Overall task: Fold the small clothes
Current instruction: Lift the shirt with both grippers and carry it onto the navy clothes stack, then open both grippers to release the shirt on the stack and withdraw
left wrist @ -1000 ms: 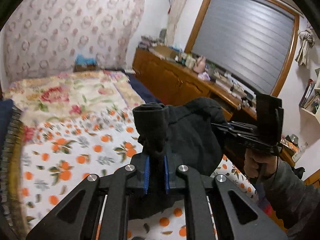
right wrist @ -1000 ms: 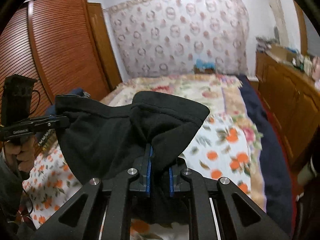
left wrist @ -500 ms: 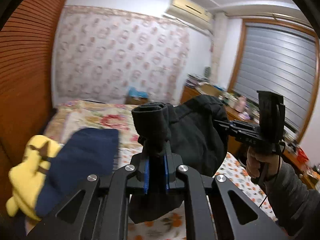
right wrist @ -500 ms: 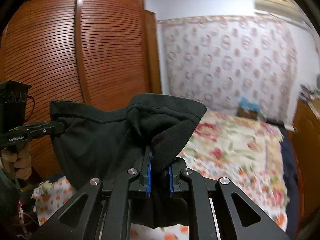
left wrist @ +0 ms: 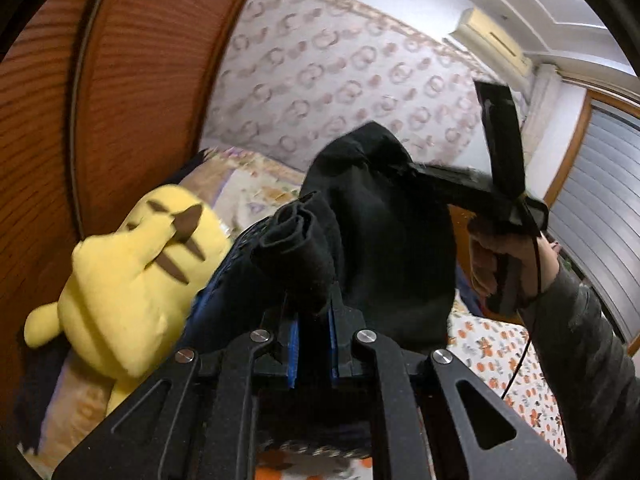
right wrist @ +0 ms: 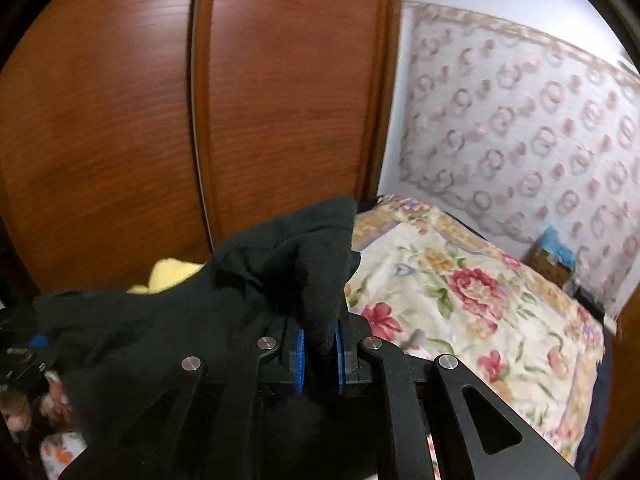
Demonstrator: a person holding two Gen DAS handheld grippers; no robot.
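A black garment (left wrist: 384,240) hangs in the air between the two grippers, clear of the bed (right wrist: 460,288). The left gripper (left wrist: 312,320) has its blue pads nearly together on a rolled corner of the cloth, which bunches up above the fingertips. The right gripper (right wrist: 320,344) pinches another corner in the same narrow way, and in the left wrist view it shows as a dark tool held in the person's hand (left wrist: 500,256), with the cloth stretched toward it. Both views are smeared (the wardrobe (right wrist: 200,100) and the patterned wall hanging (right wrist: 520,112) are blurred), so my reading is that the garment is in transit rather than being folded at this instant.

The step in hand looks like carrying the piece, held by two corners, toward the side of the bed where a yellow plush toy (left wrist: 132,280) sits beside a dark blue cloth (left wrist: 224,280). Whether the garment is already folded I cannot tell, since it hangs bunched.

The next move calls for lowering both corners together onto a free patch of the bed, keeping the cloth taut so it lands flat, and only then letting go.
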